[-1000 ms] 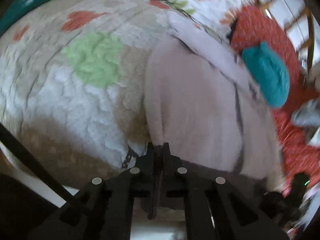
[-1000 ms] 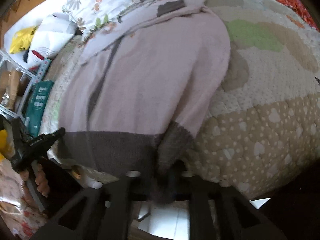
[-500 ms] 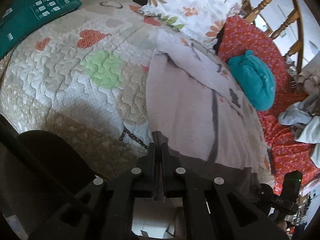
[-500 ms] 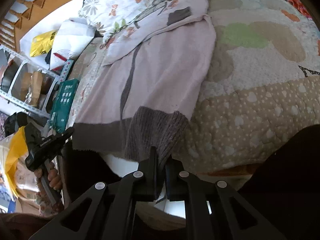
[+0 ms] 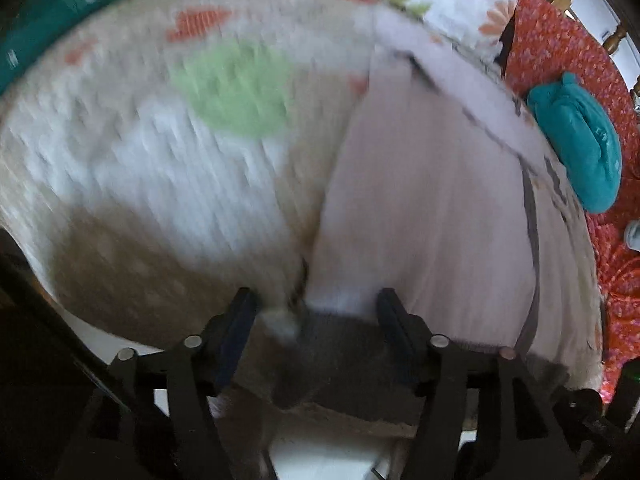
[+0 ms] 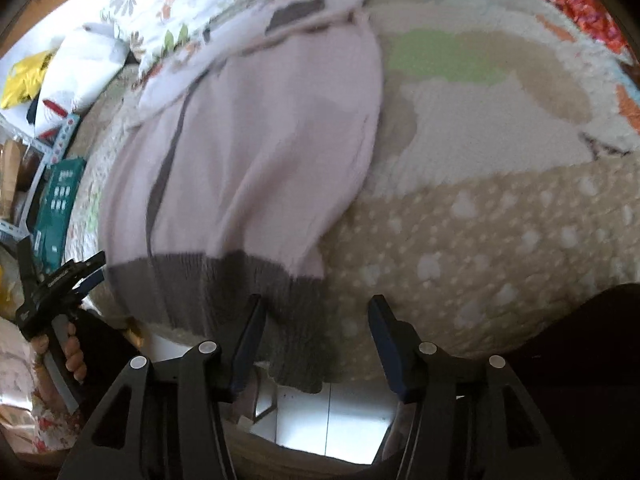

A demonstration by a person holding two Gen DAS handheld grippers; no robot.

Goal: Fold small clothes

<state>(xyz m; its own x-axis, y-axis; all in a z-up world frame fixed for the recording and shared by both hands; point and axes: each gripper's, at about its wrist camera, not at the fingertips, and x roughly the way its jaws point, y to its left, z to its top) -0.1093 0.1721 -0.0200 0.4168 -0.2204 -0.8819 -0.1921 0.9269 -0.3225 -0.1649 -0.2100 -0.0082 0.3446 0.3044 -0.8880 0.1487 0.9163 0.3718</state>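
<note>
**Hem just let go, hanging off the bed edge**

Both tongs have just been opening. Left gripper [image 5: 316, 304] stands wide, w/ the grey ribbed hem [image 5: 344, 336] of the pink sweater [image 5: 420, 208] lying loose between the fingers, pads not pressing it. Right gripper [image 6: 316, 312] also wide; the hem's other corner [image 6: 296, 320] sits b/w its fingers, nothing clamped. The sweater [image 6: 256, 152] lies lengthwise on the patchwork quilt [image 6: 480, 220], collar end up by the floral pillow [image 6: 180, 4], hem right at the near bed edge, and that corner droops over the side toward the tiled floor [image 6: 332, 420].

Risks, imo:
- The overhanging hem could drag the knit down off the edge, since nothing holds it now.
- Fingertips could snag the loose rib on the way out and pull the body crooked.
- The right side of the sweater looks rippled, not flat; folding over that would bake in a lumpy crease.
- A re-grab at the edge could pinch quilt along w/ the knit.
- Left view is blurred, so can't tell exactly how that corner lies.
</note>
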